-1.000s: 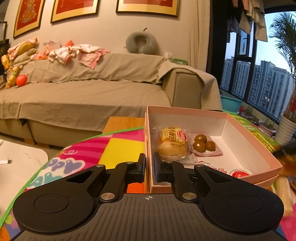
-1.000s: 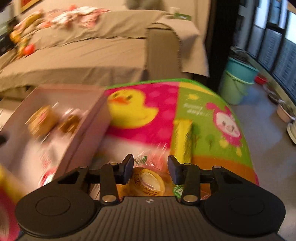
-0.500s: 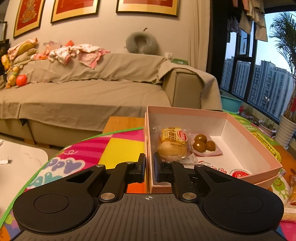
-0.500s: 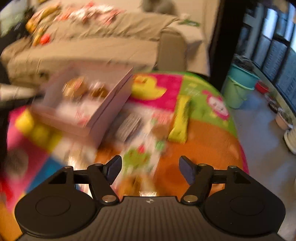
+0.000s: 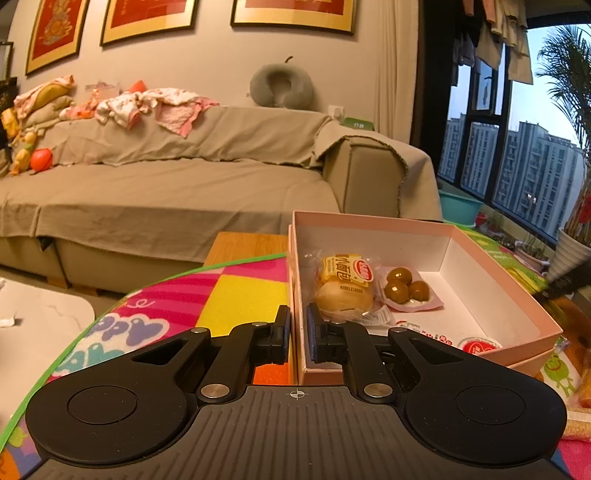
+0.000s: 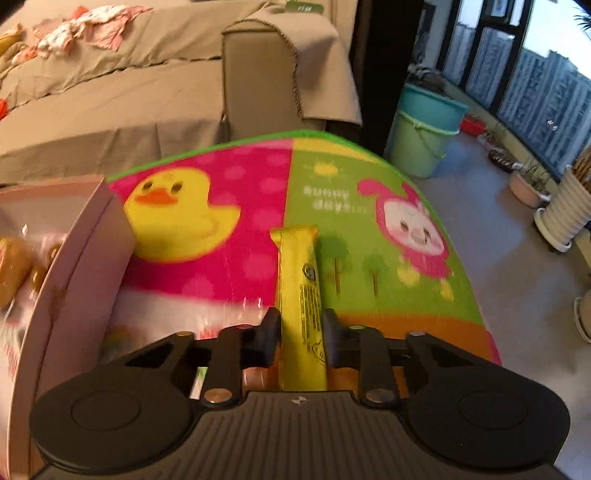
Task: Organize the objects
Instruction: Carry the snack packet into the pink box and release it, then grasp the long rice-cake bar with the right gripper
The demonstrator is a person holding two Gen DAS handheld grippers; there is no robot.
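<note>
1. The left gripper (image 5: 296, 332) is clamped on the near wall of the box (image 5: 498, 295), steadying it on the mat (image 6: 332, 173).
2. The right gripper (image 6: 298, 332), partly open, straddles the yellow stick pack (image 6: 301, 288) mid-mat, right of the box.
3. The pack looks light, slim and slick; pinch its sides near the middle.

**Living room at dusk**

A beige-covered sofa (image 5: 166, 192) is set against a pale wall (image 5: 207, 66) hung with gold-framed red pictures (image 5: 147, 14). Clothes (image 5: 147, 107) and a grey neck pillow (image 5: 280, 86) are seen on its back. Tower blocks are shown through dark-framed windows (image 5: 517, 162). Two buckets (image 6: 424, 133) are stood on the floor (image 6: 524, 258).
</note>
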